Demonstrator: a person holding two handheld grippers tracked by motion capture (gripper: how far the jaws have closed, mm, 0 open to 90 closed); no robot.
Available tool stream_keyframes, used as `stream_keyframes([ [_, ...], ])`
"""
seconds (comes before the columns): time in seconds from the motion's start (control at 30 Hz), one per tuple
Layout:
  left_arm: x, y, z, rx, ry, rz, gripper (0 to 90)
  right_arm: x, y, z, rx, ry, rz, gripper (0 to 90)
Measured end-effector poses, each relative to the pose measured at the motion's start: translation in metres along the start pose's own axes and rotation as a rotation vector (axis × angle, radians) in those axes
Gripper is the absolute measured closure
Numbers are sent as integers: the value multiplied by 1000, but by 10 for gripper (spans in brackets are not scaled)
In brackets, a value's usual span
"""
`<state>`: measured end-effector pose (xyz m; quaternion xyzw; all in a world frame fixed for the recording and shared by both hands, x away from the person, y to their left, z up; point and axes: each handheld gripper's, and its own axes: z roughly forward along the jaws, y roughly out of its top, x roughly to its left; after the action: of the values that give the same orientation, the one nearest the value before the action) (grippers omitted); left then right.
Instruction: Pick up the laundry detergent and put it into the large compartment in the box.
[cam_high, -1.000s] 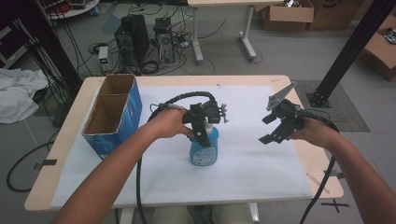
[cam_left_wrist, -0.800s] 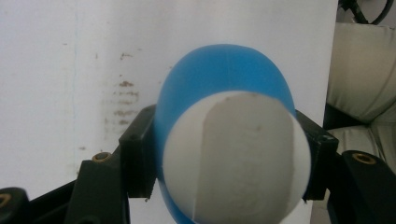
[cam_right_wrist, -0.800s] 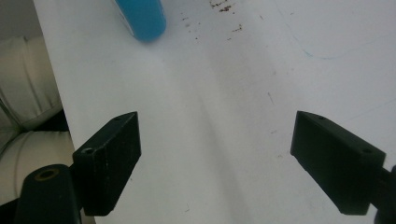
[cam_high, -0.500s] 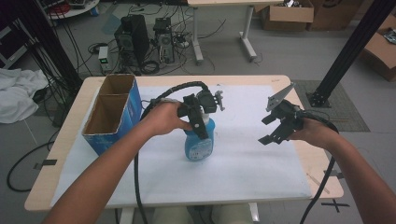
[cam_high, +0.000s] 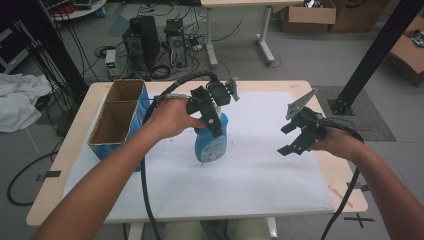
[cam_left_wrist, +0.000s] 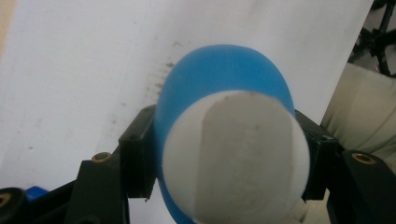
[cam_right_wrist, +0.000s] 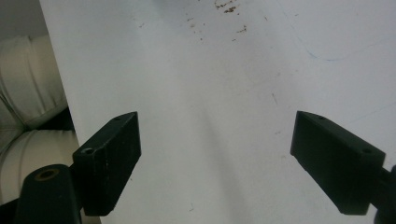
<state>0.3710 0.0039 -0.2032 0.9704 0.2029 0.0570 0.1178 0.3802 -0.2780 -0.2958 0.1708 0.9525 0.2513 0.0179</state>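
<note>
The left claw is clamped on a blue bottle, its jaws pressing either side of the bottle's upper part. In the left gripper view the bottle sits squeezed between the two black jaws, with a white cap or top facing the camera (hard to say which from that angle). The bottle is over the middle of the desk, tilted, its bottom near the white sheet that covers most of the desktop; whether it touches the sheet I cannot tell. The left hand grips the tool from the side, and a thick black cable trails back off the near edge.

The right claw hovers well apart to the right, jaws spread wide with nothing between them; in the right gripper view the right claw frames the bare, lightly speckled sheet.

At the desk's left end stands an open cardboard box with blue sides, split into two compartments.
</note>
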Motion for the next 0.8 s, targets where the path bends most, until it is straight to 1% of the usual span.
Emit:
stream_keyframes([
  [0.03, 1, 1, -8, -1, 16, -19, 379, 0, 0, 0, 1, 0, 0, 160],
  [0.07, 1, 1, -8, -1, 16, -19, 379, 0, 0, 0, 1, 0, 0, 160],
  [0.1, 2, 1, -11, -3, 24, -33, 379, 0, 0, 0, 1, 2, 0, 160],
  [0.13, 4, 2, -19, -9, 36, -66, 380, 0, 0, 0, 1, 0, 0, 160],
  [0.17, 4, 2, -19, -9, 36, -66, 379, 0, 0, 0, 1, 0, 0, 160],
  [0.2, 7, 1, -26, -14, 43, -94, 380, 0, 0, 0, 2, 0, -1, 160],
  [0.23, 7, 1, -26, -14, 43, -94, 380, 0, 0, 0, 2, 0, -1, 160],
  [0.3, 11, 0, -32, -17, 52, -127, 380, 0, 1, 0, 5, 0, 3, 160],
  [0.33, 14, -1, -38, -19, 64, -149, 380, 0, 1, 0, 6, -1, 4, 160],
  [0.37, 14, -1, -38, -19, 64, -149, 380, 0, 1, -1, 6, -1, 4, 160],
  [0.4, 17, -3, -43, -26, 77, -178, 380, 0, 1, -1, 6, 0, 4, 160],
  [0.43, 17, -3, -43, -26, 77, -178, 380, 0, 1, -1, 8, -1, 6, 160],
  [0.47, 21, -5, -48, -34, 80, -210, 380, 0, 1, -1, 8, -2, 5, 160],
  [0.5, 21, -5, -48, -34, 80, -210, 379, 0, 1, -1, 8, -2, 5, 160],
  [0.53, 24, -7, -52, -42, 82, -237, 379, 0, 1, -1, 7, -1, 5, 160],
  [0.57, 27, -8, -55, -44, 83, -251, 380, 0, 1, -1, 7, 0, 5, 159],
  [0.6, 31, -10, -62, -46, 100, -275, 379, -1, 1, 0, 8, -2, 2, 161],
  [0.63, 32, -10, -65, -48, 110, -290, 380, -1, 1, 0, 10, 0, 2, 160],
  [0.67, 34, -10, -70, -45, 121, -296, 379, -1, 2, 0, 9, 1, 2, 160],
  [0.7, 34, -10, -70, -45, 121, -296, 380, -1, 2, 0, 9, 1, 2, 160],
  [0.73, 35, -11, -74, -44, 132, -309, 380, -1, 2, 0, 11, 0, -3, 160],
  [0.77, 39, -12, -82, -51, 147, -347, 380, -1, 3, 0, 8, 0, 0, 160],
  [0.8, 39, -12, -82, -51, 147, -347, 380, -1, 3, 0, 8, 0, 0, 160],
])
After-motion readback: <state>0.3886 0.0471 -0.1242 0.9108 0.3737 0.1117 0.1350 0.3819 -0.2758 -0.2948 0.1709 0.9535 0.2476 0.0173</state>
